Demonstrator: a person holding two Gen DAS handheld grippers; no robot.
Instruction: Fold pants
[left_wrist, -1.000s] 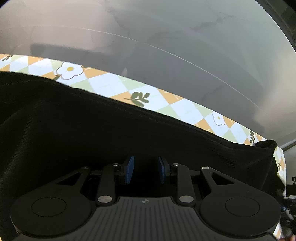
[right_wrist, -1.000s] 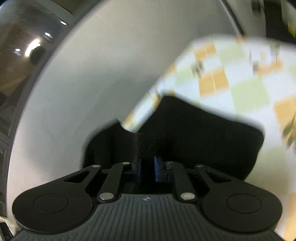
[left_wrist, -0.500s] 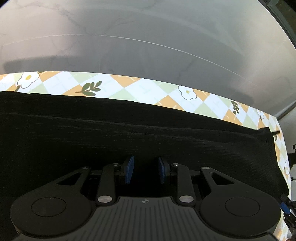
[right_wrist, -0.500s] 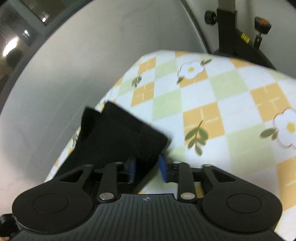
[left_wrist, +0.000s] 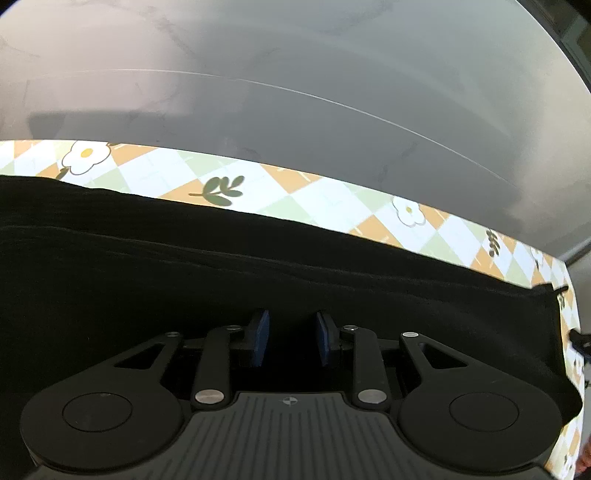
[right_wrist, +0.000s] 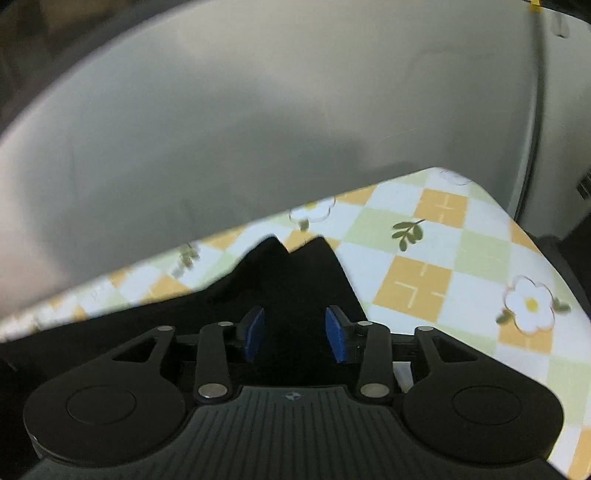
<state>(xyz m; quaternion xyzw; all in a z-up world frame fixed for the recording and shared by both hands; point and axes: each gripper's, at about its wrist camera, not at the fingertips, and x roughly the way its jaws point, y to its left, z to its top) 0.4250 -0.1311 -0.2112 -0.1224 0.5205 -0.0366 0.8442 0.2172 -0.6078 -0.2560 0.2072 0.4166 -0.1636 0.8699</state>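
Note:
Black pants (left_wrist: 258, 266) lie spread in a long band across a checked, flowered tablecloth (left_wrist: 314, 195). My left gripper (left_wrist: 290, 325) hovers low over their near part. Its blue pads (left_wrist: 260, 338) stand a little apart, and the gap is black, so I cannot make out whether cloth is pinched there. In the right wrist view the end of the pants (right_wrist: 295, 273) lies on the tablecloth (right_wrist: 424, 258) with two pointed corners toward the far edge. My right gripper (right_wrist: 295, 325) is just above that end, its jaws opening. The cloth shows between the pads (right_wrist: 338, 339) without being pressed.
A grey wall (left_wrist: 295, 92) rises just behind the table's far edge. In the right wrist view the table's corner (right_wrist: 491, 199) lies at the right, with dark floor beyond it. Bare tablecloth stretches to the right of the pants' end.
My right gripper was shut on the pants' end and has let it go, its jaws now apart. The end rests on the table. The pants in the left wrist view have settled flat.

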